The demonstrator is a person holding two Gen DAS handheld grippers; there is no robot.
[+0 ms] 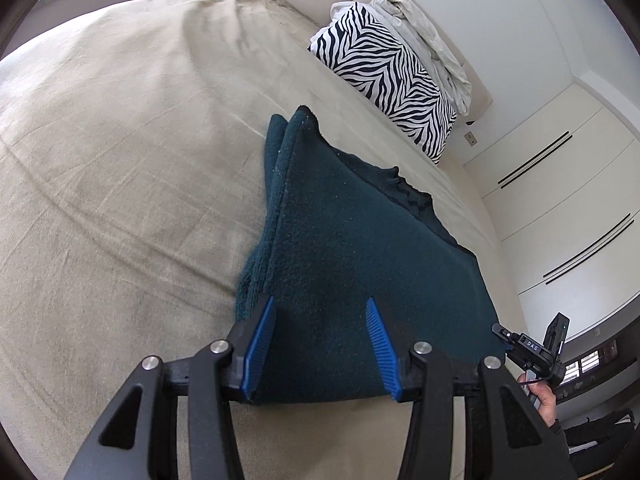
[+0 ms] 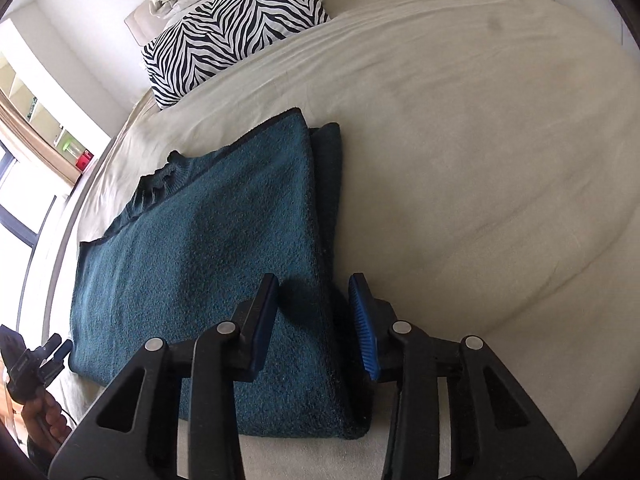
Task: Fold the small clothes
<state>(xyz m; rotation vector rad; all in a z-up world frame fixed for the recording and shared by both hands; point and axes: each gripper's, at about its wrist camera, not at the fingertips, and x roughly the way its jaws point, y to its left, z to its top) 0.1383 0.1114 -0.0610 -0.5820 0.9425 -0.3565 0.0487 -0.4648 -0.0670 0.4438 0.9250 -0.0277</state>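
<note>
A dark teal knitted garment [image 1: 340, 248] lies folded on the beige bed [image 1: 120, 160]; it also shows in the right wrist view [image 2: 208, 248]. My left gripper [image 1: 322, 308] is open, its blue pads [image 1: 262, 340] straddling the garment's near edge at one end. My right gripper [image 2: 316, 292] is open over the other end, one finger above the cloth and one beside its folded edge. Each gripper appears small in the other's view: the right gripper [image 1: 536, 352] and the left gripper [image 2: 44, 356]. Neither is closed on the cloth.
A zebra-print pillow [image 1: 384, 72] lies at the head of the bed under rumpled pale bedding [image 1: 432, 40]; the pillow also shows in the right wrist view [image 2: 232, 28]. White wardrobe doors [image 1: 568, 200] stand beside the bed. A window [image 2: 20, 200] is on the far side.
</note>
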